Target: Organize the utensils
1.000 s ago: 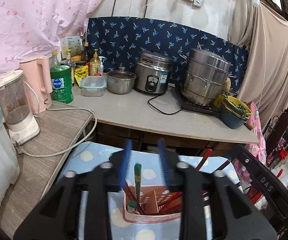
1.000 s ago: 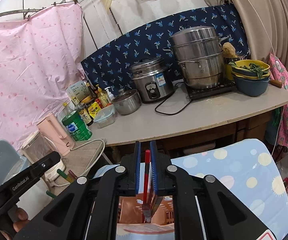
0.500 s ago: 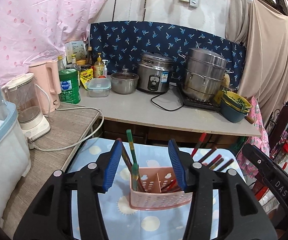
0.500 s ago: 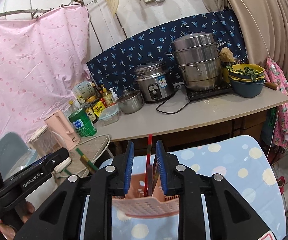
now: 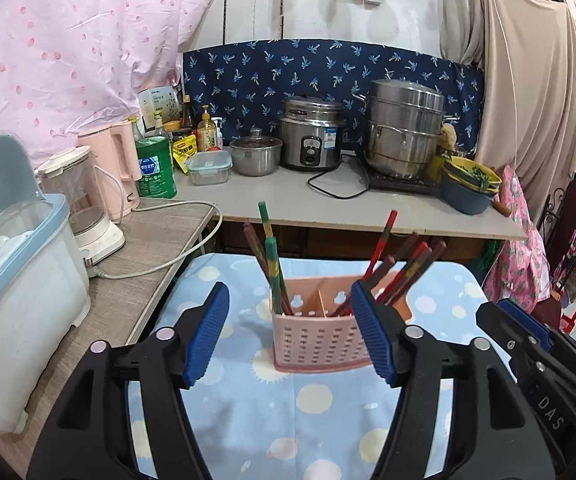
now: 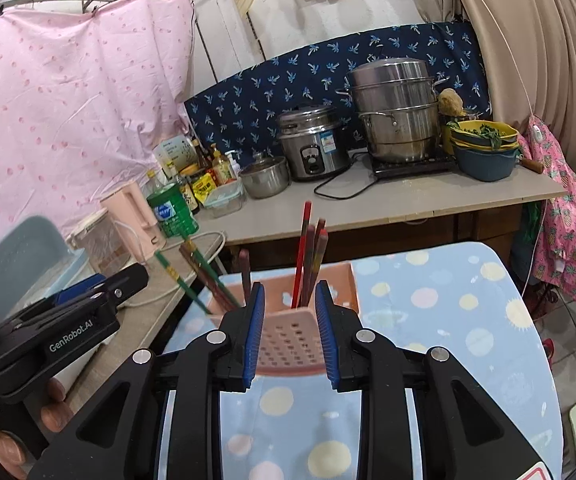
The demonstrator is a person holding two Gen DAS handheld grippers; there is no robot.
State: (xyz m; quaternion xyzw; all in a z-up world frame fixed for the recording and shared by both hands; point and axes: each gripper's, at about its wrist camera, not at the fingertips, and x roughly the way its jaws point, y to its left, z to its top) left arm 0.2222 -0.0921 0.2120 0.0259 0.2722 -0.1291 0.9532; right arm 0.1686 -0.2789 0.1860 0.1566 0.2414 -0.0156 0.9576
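The surface under a pale blue cloth with sun and dot prints fills the lower half of both wrist views. Behind it, at twelve o'clock, a long grey counter runs along a navy patterned backsplash; on it stand a stacked steel steamer toward one o'clock, a rice cooker beside it, and a small lidded pot. At ten o'clock sit a pink kettle and a green bottle.

The pink utensil holder stands upright on the blue cloth at the centre of the left wrist view, divided into compartments. The green chopsticks lean toward eleven o'clock out of its left compartment, together with some dark brown ones; the red chopsticks fan toward one o'clock from its right compartment.

The left claw is wide apart and opening, its blue pads either side of the holder in the picture and short of it, nothing between them. The right claw has a narrower gap and is also opening, with nothing pinched; the holder sits just beyond its tips. In the right wrist view the left claw's black body appears at nine o'clock.
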